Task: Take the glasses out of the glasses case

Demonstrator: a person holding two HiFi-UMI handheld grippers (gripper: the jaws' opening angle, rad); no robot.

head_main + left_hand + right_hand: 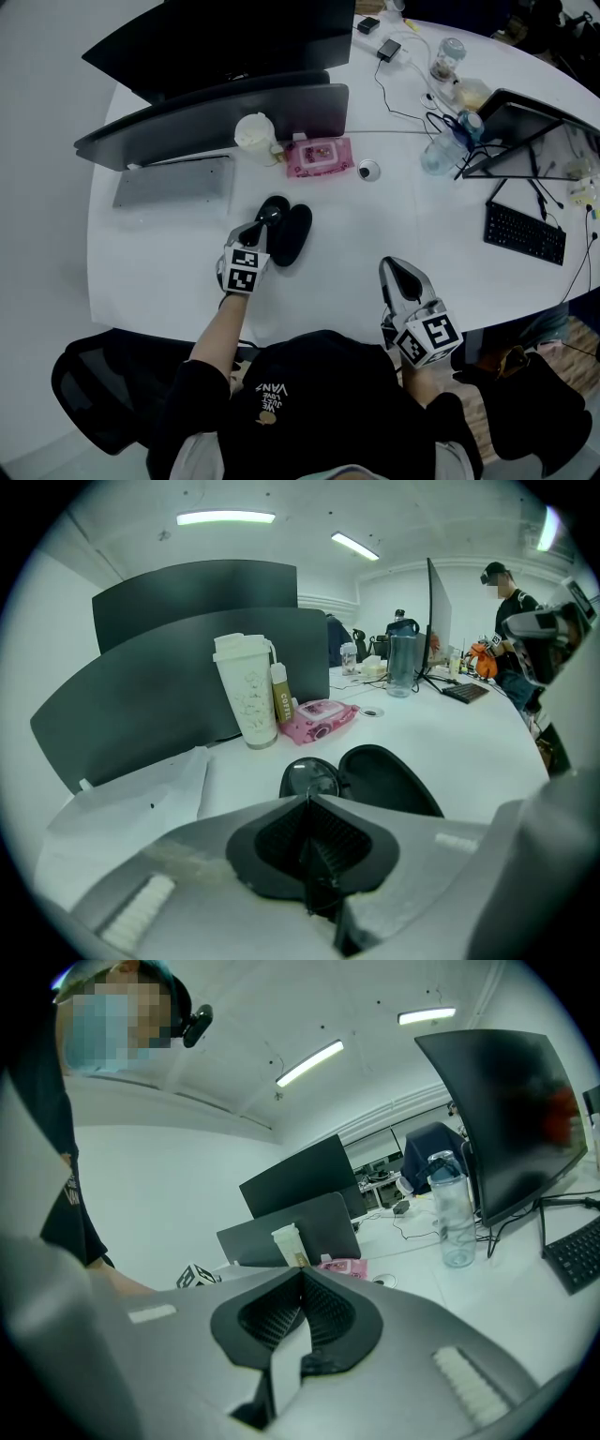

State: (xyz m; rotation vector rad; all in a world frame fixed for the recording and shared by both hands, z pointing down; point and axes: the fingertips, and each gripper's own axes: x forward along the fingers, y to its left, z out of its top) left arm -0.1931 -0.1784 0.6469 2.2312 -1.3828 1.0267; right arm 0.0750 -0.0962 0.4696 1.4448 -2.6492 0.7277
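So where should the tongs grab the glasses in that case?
Pinch the glasses by the thin lens rim, coming from the near side above: the glasses case lies open flat, lens up. The left tongs are shut right there.

In the left gripper view the jaws of the left gripper (307, 801), pressed together, cover the near end of the glasses case (394, 780) at 6 o'clock. Only one lens of the glasses (310, 778) shows above them, and whether the tips pinch the frame is too fine to tell. In the right gripper view the keyboard (574, 1255) is cut off at 3 o'clock.
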